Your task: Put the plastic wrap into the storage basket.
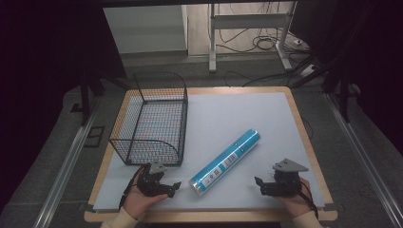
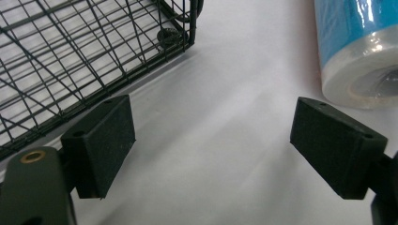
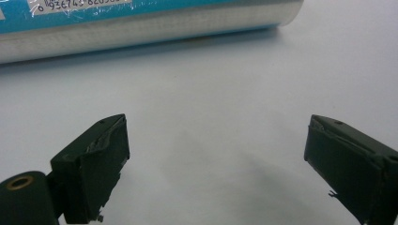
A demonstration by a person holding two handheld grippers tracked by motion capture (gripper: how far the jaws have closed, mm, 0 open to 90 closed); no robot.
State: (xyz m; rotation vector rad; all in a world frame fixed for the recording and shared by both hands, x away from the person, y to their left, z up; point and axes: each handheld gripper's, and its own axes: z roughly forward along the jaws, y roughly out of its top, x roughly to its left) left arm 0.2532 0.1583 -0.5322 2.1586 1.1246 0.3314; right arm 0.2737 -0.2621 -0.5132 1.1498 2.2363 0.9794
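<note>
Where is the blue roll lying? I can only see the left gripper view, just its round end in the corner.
Observer: The blue roll lies slanted on the table, between the two grippers, near end towards the person.
Operator: Is my other gripper holding anything?
Observer: No. The right gripper has its jaws wide apart over bare table, with the roll's long side ahead of it.
Operator: Is there something in the basket?
Observer: From above, the wire basket looks empty; it stands on the table's left side, just beyond the left gripper.
</note>
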